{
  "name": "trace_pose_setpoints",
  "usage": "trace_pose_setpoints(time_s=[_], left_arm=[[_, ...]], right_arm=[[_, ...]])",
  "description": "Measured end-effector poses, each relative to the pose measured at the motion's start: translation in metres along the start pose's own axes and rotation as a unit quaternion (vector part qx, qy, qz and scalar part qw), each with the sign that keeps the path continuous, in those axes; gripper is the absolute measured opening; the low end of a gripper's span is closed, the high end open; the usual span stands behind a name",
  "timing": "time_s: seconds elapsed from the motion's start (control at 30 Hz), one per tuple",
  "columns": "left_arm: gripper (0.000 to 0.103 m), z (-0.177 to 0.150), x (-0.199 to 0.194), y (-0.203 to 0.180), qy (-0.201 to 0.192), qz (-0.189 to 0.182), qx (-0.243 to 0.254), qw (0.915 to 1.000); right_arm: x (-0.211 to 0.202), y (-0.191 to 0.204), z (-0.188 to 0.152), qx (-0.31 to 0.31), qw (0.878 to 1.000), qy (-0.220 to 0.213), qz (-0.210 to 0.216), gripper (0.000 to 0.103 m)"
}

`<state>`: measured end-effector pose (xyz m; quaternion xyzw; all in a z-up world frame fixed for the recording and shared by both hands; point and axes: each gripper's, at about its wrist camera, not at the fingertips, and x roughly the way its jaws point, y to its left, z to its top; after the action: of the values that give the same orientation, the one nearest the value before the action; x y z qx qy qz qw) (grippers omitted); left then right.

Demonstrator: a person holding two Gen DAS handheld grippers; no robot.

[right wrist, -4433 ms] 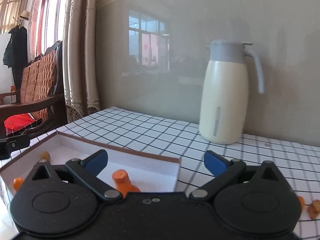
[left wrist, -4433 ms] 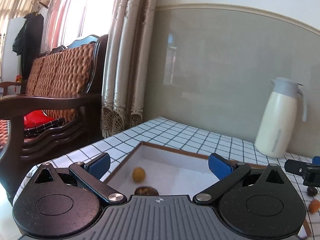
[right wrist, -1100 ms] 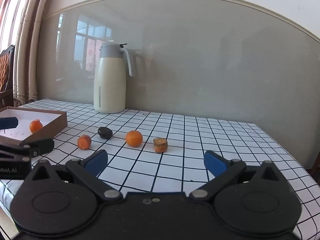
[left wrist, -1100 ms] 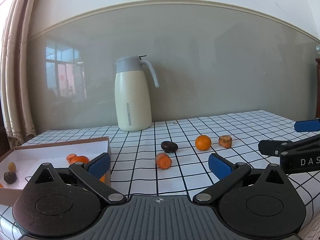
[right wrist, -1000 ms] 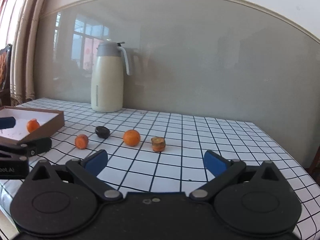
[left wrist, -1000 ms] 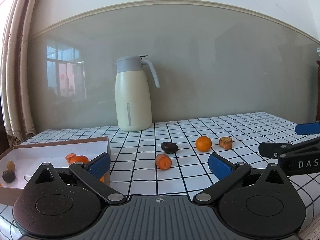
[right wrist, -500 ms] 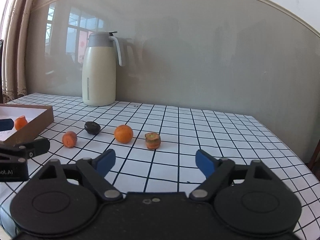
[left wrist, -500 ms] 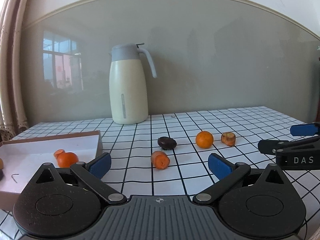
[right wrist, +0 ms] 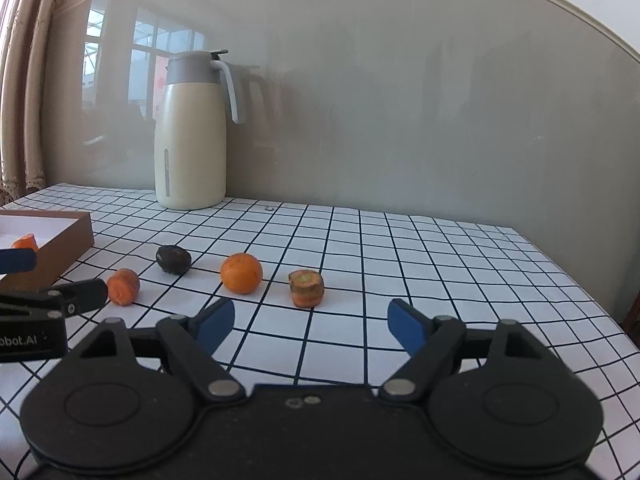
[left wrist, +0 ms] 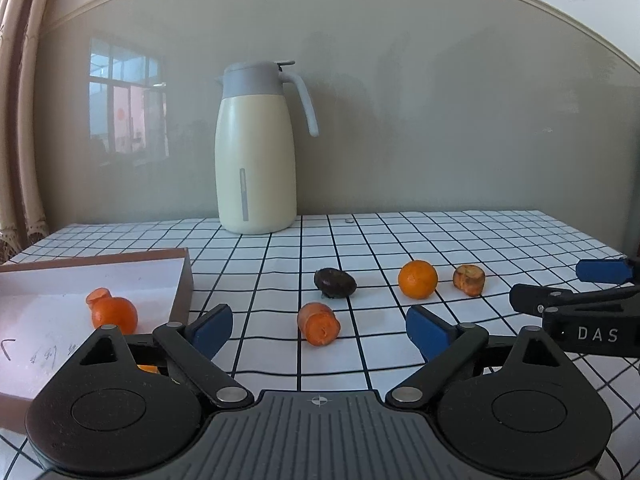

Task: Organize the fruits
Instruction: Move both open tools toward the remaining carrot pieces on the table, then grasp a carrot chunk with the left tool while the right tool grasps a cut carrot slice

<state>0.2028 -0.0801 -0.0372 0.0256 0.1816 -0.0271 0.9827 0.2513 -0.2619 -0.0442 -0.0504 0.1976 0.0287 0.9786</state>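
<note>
Several pieces lie on the checked tablecloth: an orange carrot chunk (left wrist: 319,323) (right wrist: 123,280), a dark fruit (left wrist: 335,282) (right wrist: 173,259), a round orange (left wrist: 417,279) (right wrist: 241,273) and a brownish cut piece (left wrist: 469,279) (right wrist: 306,288). A brown box with a white floor (left wrist: 182,280) (right wrist: 68,246) at the left holds orange fruit (left wrist: 114,313). My left gripper (left wrist: 319,332) is open and empty, just short of the carrot chunk. My right gripper (right wrist: 310,322) is open and empty, just short of the brownish piece.
A cream jug with a grey lid (left wrist: 256,152) (right wrist: 191,132) stands at the back by the wall. The table's right edge (right wrist: 592,304) drops off nearby. Each gripper shows in the other's view, the right one (left wrist: 580,312) and the left one (right wrist: 36,312).
Both grippers have moved forward and lower toward the fruits on the cloth. The right gripper's fingers have closed in a little but stay open.
</note>
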Motion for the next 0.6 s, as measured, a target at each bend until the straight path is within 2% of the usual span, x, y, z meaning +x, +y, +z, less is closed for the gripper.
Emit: trace_pose_setpoints(time_s=[0.27,0.47,0.6], left_arm=[[0.091,0.005,0.011,0.001,0.023,0.009,-0.013,0.9996],[0.082,0.006,0.026,-0.002,0.049,0.008,-0.011,0.9987],[0.081,0.009,0.038,-0.003,0.067,0.003,-0.014,0.9977]], right_arm=[[0.016,-0.002,0.009,0.013,1.000,0.000,-0.003,0.069],[0.042,0.000,0.012,0.007,0.999,0.032,-0.001,0.062],[0.055,0.002,0.014,0.005,0.999,0.047,0.003,0.058]])
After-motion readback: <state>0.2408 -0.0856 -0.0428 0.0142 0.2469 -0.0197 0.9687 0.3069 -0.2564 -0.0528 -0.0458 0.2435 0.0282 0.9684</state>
